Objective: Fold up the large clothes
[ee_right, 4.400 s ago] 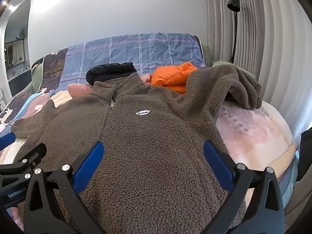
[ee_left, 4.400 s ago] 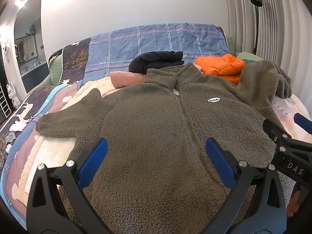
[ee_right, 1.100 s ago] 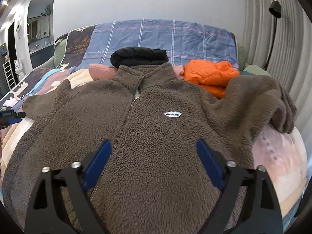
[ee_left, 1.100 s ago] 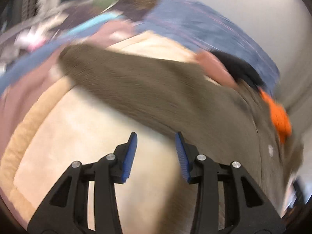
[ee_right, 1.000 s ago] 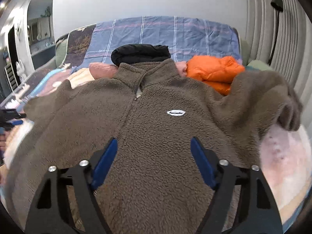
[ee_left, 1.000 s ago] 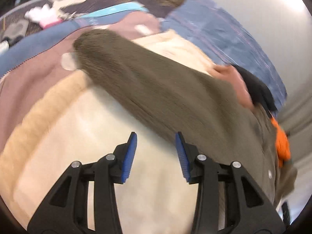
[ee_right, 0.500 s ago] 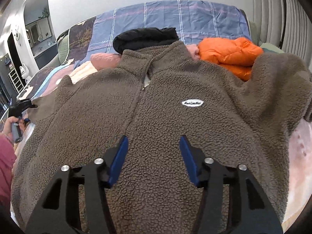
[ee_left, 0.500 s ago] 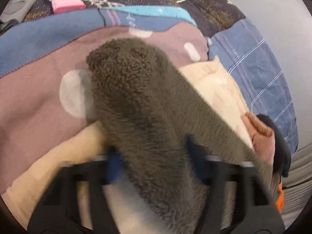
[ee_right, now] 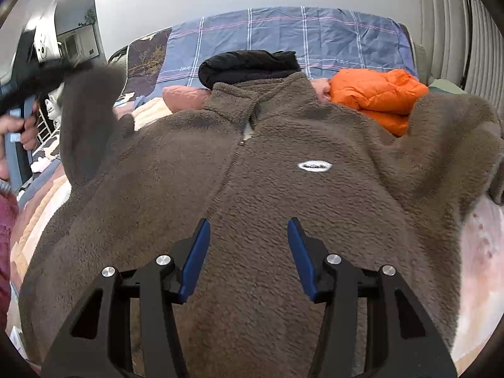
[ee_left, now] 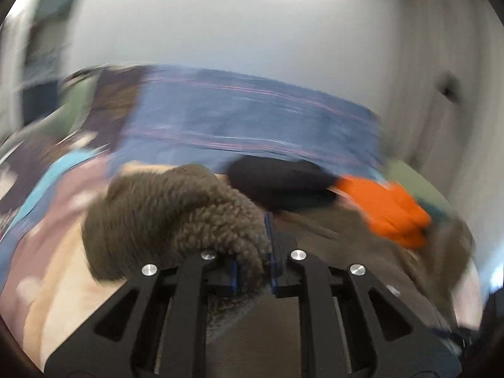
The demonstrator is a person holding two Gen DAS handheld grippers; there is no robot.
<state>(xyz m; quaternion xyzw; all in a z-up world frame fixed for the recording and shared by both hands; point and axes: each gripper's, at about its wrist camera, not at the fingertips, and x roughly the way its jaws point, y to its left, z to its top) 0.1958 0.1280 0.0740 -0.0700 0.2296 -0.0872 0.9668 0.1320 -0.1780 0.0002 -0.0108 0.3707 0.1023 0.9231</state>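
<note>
My left tongs point(ee_left: 252, 272) have just squeezed shut on the sleeve point(ee_left: 176, 214) of the brown fleece jacket point(ee_right: 252, 189) on the bed point(ee_right: 482, 252), lifted at nine o'clock, while my right tongs point(ee_right: 247, 258) hang apart over its middle, so a fast swing might yank the fluffy sleeve loose.

fleece jacket point(ee_right: 267, 195) | brown, front up on bed | one sleeve lifted
</note>
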